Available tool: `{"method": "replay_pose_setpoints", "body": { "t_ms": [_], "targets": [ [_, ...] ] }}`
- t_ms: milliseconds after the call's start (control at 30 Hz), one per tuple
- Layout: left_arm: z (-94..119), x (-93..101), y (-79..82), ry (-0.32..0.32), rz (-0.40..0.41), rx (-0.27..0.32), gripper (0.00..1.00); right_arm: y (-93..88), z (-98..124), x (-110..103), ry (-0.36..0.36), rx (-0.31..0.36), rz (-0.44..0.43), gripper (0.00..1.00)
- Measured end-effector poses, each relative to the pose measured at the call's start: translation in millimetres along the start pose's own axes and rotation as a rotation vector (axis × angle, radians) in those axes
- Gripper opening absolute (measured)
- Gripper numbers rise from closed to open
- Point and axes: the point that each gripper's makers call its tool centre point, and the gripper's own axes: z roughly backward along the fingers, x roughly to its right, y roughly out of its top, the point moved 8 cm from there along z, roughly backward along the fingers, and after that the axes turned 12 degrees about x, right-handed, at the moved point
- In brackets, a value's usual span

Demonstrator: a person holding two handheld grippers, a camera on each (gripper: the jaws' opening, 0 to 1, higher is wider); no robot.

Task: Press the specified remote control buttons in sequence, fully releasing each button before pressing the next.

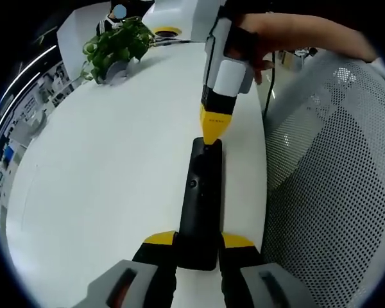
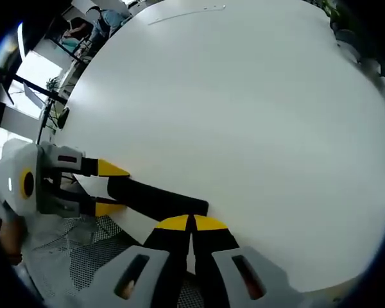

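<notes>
A long black remote [image 1: 202, 192] lies lengthwise over the white table's [image 1: 102, 167] right edge. My left gripper [image 1: 199, 239] is shut on its near end, one yellow tip on each side. In the left gripper view my right gripper [image 1: 213, 126], held by a hand, comes down from above with its yellow tips together, touching the remote's far end. In the right gripper view my right gripper [image 2: 191, 222] is shut, its tips resting at the end of the remote [image 2: 160, 200]. The left gripper [image 2: 110, 188] clamps the other end at the left.
A potted green plant [image 1: 115, 45] stands at the table's far left corner. A grey mesh chair back [image 1: 333, 179] stands close along the table's right edge, beside the remote. The wide white tabletop [image 2: 244, 102] stretches away beyond the remote.
</notes>
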Motion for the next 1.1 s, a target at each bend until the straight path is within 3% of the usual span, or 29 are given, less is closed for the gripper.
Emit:
{"method": "replay_pose_setpoints", "body": {
  "t_ms": [267,833,1100],
  "targets": [
    [0,1.0,-0.6,0.003,0.001,0.014,0.25,-0.6,1,-3,0.000,0.000,0.052,0.00],
    [0,1.8,0.4,0.002,-0.007,0.021,0.25,2.4,2,-10,0.030,0.023,0.061,0.00],
    [0,0.5,-0.1,-0.004,-0.007,0.020,0.25,2.2,-2,-12,0.009,-0.004,0.108,0.00]
  ]
}}
